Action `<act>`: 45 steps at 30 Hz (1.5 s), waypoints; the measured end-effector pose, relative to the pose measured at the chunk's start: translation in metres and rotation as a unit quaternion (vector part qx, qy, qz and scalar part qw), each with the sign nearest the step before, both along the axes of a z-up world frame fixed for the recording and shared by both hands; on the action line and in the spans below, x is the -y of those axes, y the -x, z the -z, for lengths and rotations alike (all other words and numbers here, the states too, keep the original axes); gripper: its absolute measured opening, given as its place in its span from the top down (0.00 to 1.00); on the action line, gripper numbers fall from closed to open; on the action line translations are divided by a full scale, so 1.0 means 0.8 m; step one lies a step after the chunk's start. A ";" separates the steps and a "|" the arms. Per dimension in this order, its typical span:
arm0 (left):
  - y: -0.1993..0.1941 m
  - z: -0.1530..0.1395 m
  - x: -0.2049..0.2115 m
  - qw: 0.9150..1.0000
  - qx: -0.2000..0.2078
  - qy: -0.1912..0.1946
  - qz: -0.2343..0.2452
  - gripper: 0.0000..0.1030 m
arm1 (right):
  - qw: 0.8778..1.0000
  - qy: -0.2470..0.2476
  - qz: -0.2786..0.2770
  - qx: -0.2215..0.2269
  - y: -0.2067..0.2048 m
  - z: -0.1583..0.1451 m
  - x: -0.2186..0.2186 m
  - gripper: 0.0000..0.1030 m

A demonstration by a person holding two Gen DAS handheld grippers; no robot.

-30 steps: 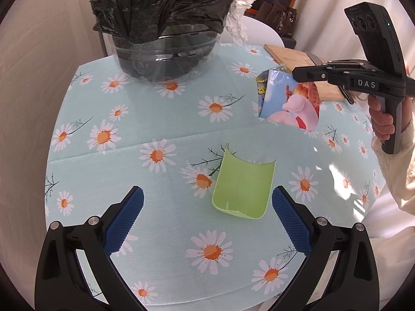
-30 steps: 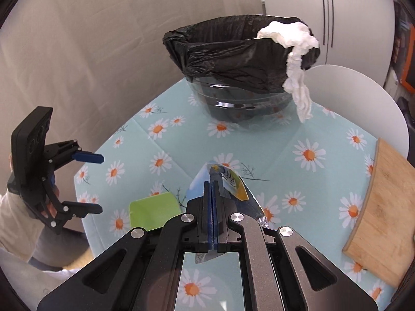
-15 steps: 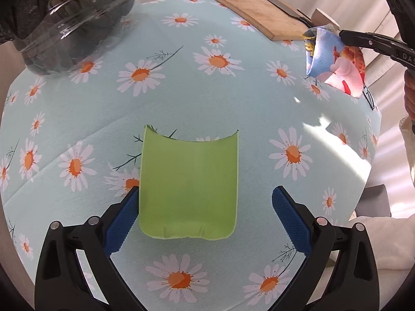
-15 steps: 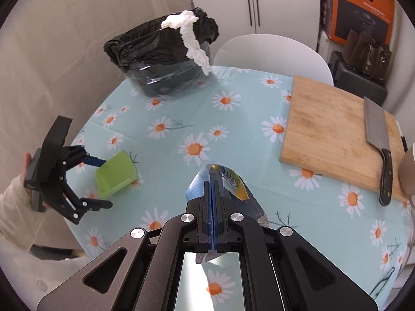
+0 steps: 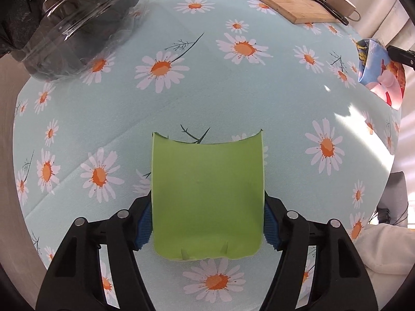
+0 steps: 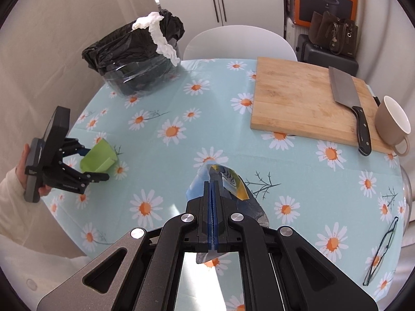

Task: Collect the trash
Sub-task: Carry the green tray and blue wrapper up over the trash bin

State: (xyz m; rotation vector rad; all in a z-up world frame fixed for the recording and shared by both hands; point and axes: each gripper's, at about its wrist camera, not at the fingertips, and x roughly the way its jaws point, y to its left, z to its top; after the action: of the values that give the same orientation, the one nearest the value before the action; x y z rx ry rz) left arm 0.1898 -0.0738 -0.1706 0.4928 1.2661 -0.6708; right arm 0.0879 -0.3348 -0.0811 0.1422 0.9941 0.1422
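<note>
The left gripper (image 5: 207, 223) points steeply down at the table (image 5: 259, 98), and its jaws are closing around the green cup piece (image 5: 207, 197). This torn piece of a green cup lies on the daisy cloth near the table edge, between the two blue pads (image 5: 144, 223), which appear to touch its two sides. In the right wrist view, the same gripper (image 6: 97, 164) is at about 9 o'clock, held by a hand (image 6: 23, 165) in a light sleeve, with the green piece (image 6: 98, 159) between its fingers.

The right gripper (image 6: 213, 202) is fully together and clamped on a colourful snack wrapper (image 6: 228, 181), which sticks out past the fingertips above the cloth. In the left wrist view the wrapper (image 5: 376, 75) hangs at about 2 o'clock.

The trash bin (image 6: 135, 62), a clear tub lined with a black bag, stands at about 11 o'clock in the right wrist view, with a white crumpled tissue (image 6: 158, 36) hanging over its rim. A cutting board (image 6: 298, 98) with a cleaver (image 6: 347, 96) and a mug (image 6: 391, 127) lie at about 2 o'clock.
</note>
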 end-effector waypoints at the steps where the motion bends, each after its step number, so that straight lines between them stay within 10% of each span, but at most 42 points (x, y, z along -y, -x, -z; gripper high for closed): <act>1: 0.002 -0.003 -0.006 1.000 0.001 -0.001 -0.006 0.34 | 1.000 -0.003 0.001 0.003 0.001 -0.001 0.000 0.99; 24: 0.053 -0.169 -0.101 0.975 0.125 -0.004 -0.183 0.34 | 0.989 -0.019 -0.045 0.136 -0.012 -0.076 -0.011 0.99; 34: 0.055 -0.272 -0.109 0.964 0.198 0.027 -0.174 0.34 | 0.982 -0.032 -0.047 0.179 -0.057 -0.129 -0.043 0.99; 45: -0.026 -0.305 -0.108 0.964 0.218 0.062 -0.135 0.34 | 0.973 0.014 -0.051 0.224 -0.113 -0.199 -0.095 0.99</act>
State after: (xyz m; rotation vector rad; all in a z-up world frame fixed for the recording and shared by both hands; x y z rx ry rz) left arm 0.2110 0.0127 0.0734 0.3315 0.8472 -0.3787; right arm 0.1782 -0.2587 0.0777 0.0285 0.5520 0.2426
